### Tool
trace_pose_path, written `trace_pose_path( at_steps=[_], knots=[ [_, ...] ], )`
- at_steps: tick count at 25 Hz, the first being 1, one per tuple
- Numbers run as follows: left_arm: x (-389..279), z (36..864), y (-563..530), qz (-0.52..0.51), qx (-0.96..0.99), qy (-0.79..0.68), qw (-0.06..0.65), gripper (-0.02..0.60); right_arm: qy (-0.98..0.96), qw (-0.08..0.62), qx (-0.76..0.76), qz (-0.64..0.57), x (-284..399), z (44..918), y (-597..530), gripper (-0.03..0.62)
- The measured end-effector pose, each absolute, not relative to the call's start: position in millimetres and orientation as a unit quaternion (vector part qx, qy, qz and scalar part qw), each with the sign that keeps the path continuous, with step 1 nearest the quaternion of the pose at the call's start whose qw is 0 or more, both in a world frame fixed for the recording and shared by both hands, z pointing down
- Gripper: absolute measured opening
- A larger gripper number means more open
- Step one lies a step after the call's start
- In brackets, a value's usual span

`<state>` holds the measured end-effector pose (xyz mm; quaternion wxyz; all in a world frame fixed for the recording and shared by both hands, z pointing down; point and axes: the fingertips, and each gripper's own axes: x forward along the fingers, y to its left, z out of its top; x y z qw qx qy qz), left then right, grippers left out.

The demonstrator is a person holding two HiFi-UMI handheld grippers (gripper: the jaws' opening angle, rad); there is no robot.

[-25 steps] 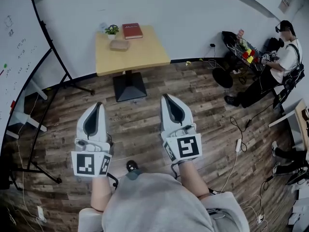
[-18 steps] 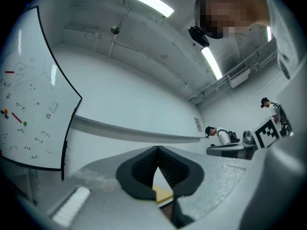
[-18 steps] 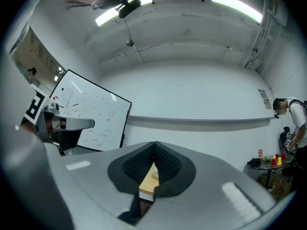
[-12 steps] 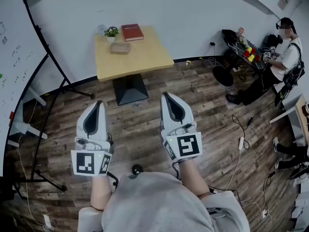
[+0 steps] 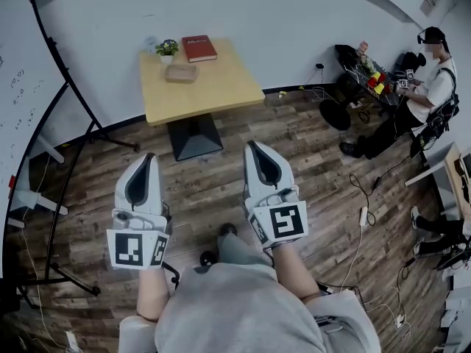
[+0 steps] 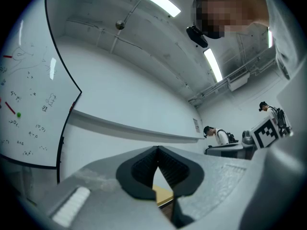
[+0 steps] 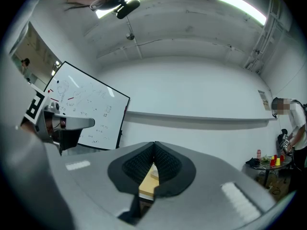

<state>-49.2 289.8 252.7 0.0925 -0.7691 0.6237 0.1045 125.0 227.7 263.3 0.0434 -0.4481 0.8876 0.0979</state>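
Note:
Both grippers are held side by side over the wooden floor (image 5: 221,190), pointing at a small yellow table (image 5: 213,87). My left gripper (image 5: 149,158) is shut with nothing between its jaws; in the left gripper view its black pads (image 6: 144,169) meet at the tip. My right gripper (image 5: 252,146) is also shut and empty, with its pads (image 7: 168,164) closed together. A sliver of the yellow table (image 7: 148,181) shows through the gap below the right pads. On the table lie a red book (image 5: 199,48), a small potted plant (image 5: 167,48) and a tan dish (image 5: 180,72).
A whiteboard (image 5: 22,87) on a black stand fills the left side. A seated person (image 5: 423,87) is at the far right beside a dark table with coloured cups (image 5: 375,79). Cables and a power strip (image 5: 362,219) lie on the floor to the right.
The view has drifted a little towards the table, and a shoe has come forward beneath the grippers. Both grippers stay shut and keep their places.

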Motion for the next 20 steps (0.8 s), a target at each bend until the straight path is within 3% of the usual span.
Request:
trace_pose_path(
  at_steps=[20],
  knots=[
    [-82,252,161,0.096,-0.758,0.638,0.094,0.003,0.894,0.054,-0.432,0.100,90,257,92,0.000]
  ],
)
